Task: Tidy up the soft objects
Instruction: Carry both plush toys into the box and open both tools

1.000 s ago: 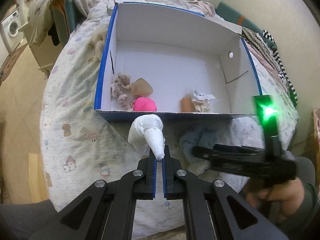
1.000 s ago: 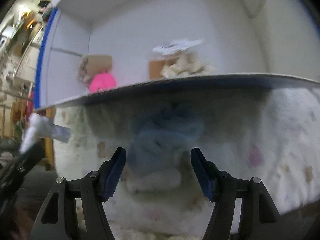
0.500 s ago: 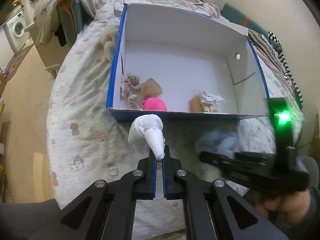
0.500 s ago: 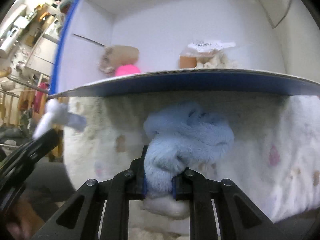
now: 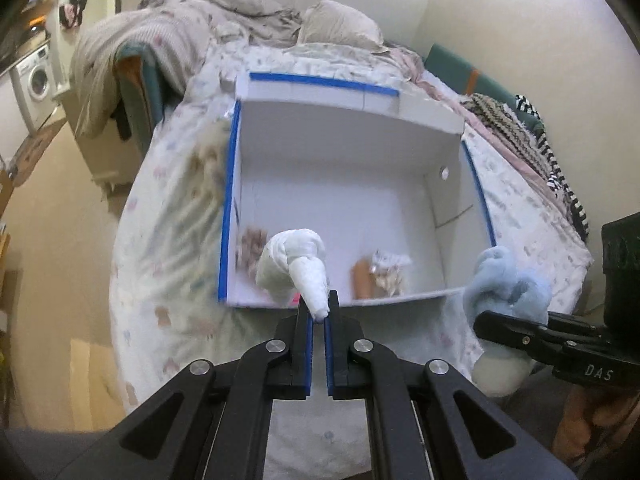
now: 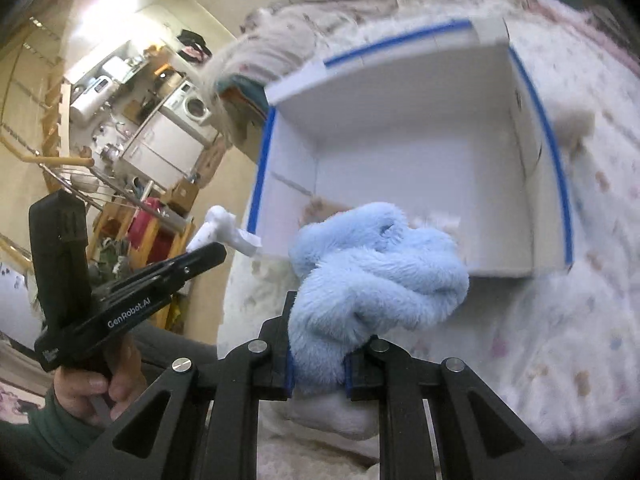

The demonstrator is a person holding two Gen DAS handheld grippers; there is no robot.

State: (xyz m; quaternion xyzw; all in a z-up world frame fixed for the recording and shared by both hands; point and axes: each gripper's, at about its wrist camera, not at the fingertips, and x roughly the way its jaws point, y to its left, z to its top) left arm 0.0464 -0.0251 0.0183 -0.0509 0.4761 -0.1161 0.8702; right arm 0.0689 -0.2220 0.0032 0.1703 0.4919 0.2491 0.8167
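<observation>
Between the blue-lined pads of the left gripper (image 5: 319,312) a white rolled sock (image 5: 298,266) is pinched by its tapered end — a knotted, ribbed bundle held up at 12 o'clock, in front of the near wall of the box. The right gripper (image 6: 318,360) is clamped on a pale blue fluffy sock (image 6: 372,272), deep-piled and folded into lobes, with a white plush part below the fingers. Both are held over the near rim of a white cardboard box (image 5: 348,152) edged in blue tape, which rests on a bed (image 5: 168,240) covered with a pale printed quilt. On the box floor a beige frilled scrunchie (image 5: 250,250) is seen at 10 o'clock of the white sock, a tan piece with a crinkled clear packet (image 5: 384,276) at 3 o'clock. Crumpled bedding is heaped beyond the box; a washing machine (image 5: 38,78) stands at far left.
</observation>
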